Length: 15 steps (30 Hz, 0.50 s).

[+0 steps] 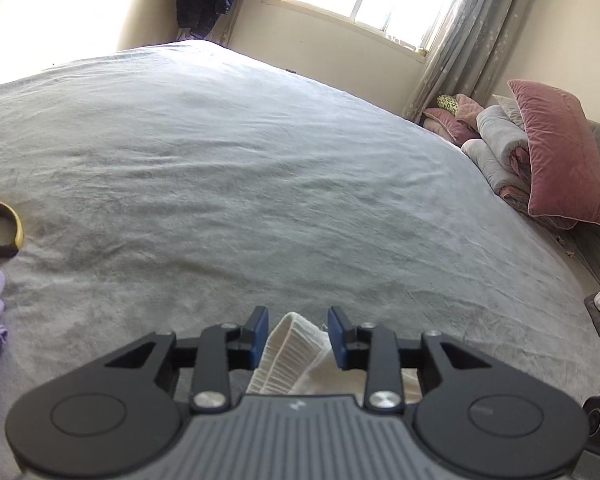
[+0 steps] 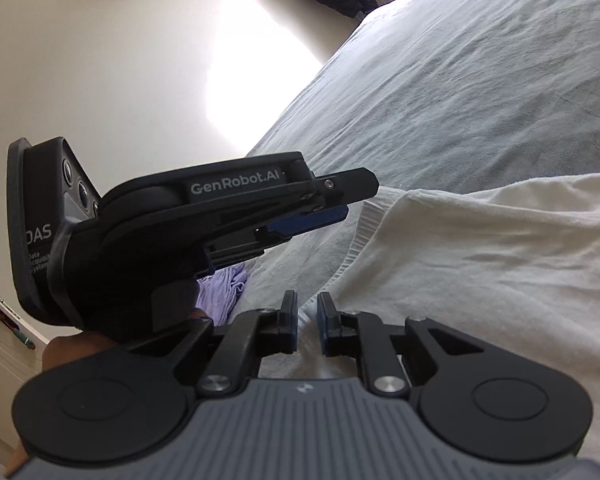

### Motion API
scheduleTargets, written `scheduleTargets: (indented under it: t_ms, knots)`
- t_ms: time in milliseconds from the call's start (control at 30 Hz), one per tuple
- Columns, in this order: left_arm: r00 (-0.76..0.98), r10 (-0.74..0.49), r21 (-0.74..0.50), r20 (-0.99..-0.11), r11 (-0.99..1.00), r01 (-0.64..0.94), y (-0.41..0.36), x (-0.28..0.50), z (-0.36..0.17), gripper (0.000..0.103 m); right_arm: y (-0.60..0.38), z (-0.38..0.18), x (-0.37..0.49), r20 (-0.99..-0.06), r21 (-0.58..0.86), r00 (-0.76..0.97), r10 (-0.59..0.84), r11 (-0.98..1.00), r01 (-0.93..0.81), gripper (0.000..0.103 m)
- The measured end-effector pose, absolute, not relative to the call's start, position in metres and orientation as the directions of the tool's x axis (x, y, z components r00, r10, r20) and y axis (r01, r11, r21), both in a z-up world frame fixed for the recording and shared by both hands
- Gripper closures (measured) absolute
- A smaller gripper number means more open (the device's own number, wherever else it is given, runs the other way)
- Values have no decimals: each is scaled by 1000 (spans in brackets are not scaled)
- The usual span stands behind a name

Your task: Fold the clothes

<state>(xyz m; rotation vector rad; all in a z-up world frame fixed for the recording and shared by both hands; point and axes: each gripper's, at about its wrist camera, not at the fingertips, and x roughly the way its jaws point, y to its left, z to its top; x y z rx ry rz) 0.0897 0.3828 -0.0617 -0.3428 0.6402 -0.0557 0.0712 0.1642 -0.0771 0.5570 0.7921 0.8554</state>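
At the bed's [image 1: 228, 168] near edge lies your white knit garment [image 2: 480, 264] — its ribbed hem sits loose between your left gripper's [image 1: 298, 330] parted jaws; your right gripper [image 2: 307, 322] hovers slightly open over it, gripping nothing.

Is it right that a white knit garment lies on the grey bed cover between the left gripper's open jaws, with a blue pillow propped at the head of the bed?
Not quite: the pillow is pink, as the left wrist view shows. The white knit garment does lie on the grey bed cover between the left gripper's open jaws.
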Motion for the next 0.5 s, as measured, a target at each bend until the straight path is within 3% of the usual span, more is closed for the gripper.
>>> scheduleTargets:
  t_ms: [67, 200, 500]
  knots:
    - [825, -161, -350, -542, 935, -48, 381, 78, -58, 69, 153, -72, 65, -389, 700, 419, 820, 559, -444, 85]
    - [852, -207, -365, -480, 931, 20, 371, 60, -58, 66, 117, -65, 50, -403, 669, 467, 787, 602, -437, 61]
    - [826, -292, -381, -482, 919, 103, 352, 58, -88, 63, 11, -59, 35, -441, 600, 586, 680, 709, -372, 61]
